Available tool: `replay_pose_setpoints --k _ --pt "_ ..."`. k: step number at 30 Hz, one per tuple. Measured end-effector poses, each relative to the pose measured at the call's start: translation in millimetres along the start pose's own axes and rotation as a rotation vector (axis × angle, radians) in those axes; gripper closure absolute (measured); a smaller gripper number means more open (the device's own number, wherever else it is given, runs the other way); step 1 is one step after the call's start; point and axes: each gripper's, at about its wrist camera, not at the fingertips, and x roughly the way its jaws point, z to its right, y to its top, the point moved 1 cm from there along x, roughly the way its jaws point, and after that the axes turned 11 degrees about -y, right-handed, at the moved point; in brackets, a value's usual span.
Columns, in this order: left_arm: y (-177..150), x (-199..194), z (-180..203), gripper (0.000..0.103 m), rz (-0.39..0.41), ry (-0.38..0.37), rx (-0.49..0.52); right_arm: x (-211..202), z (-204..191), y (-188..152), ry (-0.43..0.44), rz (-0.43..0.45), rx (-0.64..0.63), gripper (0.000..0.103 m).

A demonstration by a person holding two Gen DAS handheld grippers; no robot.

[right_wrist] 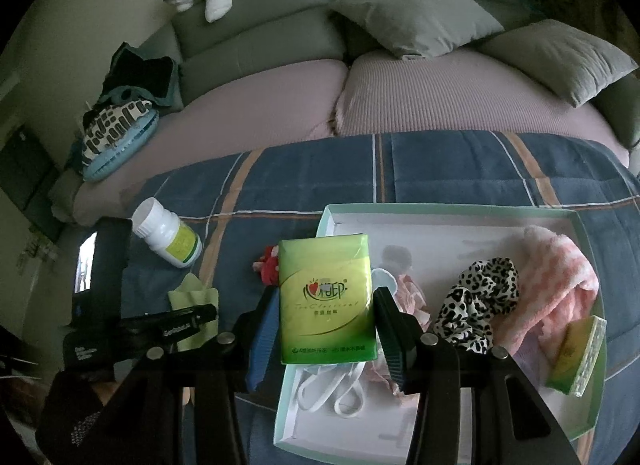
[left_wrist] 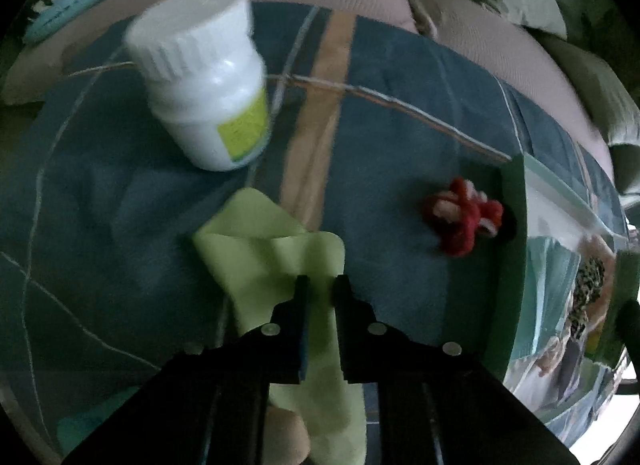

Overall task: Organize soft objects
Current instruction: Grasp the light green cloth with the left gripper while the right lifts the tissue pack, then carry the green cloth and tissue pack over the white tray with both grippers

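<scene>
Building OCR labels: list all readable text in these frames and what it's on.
Tissue pack in the right claw: red-and-green logo and small lines of Chinese print, all too blurred to read.
Left claw body: white lettering, illegible.
White bottle: yellow-green label, print too small.
Second tissue pack in the box: illegible.

One white plastic pill bottle lies far left on the blue plaid blanket. One light-green cloth, one red-and-white yarn toy, two green tissue packs, one leopard-print scrunchie, one pink fluffy towel, one shallow white box, two grey cushions.
</scene>
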Motion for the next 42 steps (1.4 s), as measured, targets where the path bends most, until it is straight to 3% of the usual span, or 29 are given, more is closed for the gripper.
replay_pose_setpoints --k 3,4,5,6,11,15,18,21,23,25,37,42 --pt "8 -2 0 0.084 0.017 -0.002 -0.006 0 -1 0 0.002 -0.001 -0.004 0.053" --pt "9 -4 -4 0.060 0.024 0.010 -0.018 0 -1 0 0.002 -0.002 -0.004 0.053" --pt "11 -5 -6 0.030 0.025 0.030 -0.029 0 -1 0 0.002 -0.002 -0.004 0.053" --pt "12 -6 -9 0.023 0.022 0.050 -0.037 0 -1 0 0.002 -0.002 -0.004 0.053" --pt "13 6 -20 0.022 -0.022 0.032 -0.077 0 1 0 0.001 -0.002 0.002 0.053" --pt "7 20 -17 0.022 -0.073 0.081 -0.034 0 3 0 0.001 -0.002 0.009 0.053" --pt "6 21 -9 0.023 -0.073 0.074 -0.001 0 4 0 0.000 -0.004 0.013 0.053" --pt "6 26 2 0.036 -0.068 0.068 0.022 0 4 1 0.001 -0.004 0.013 0.053" --pt "7 22 0 0.062 -0.044 0.062 0.008 0 4 1 0.002 -0.004 0.014 0.053" --pt "7 15 -7 0.079 -0.022 0.054 -0.019 0 5 1 0.002 -0.003 0.015 0.053" --pt "5 6 -27 0.092 0.007 -0.008 -0.052 2 7 1 0.003 -0.010 0.020 0.053" --pt "11 -16 -28 0.096 0.064 -0.169 -0.064 -1 12 2 0.000 0.003 0.032 0.053"
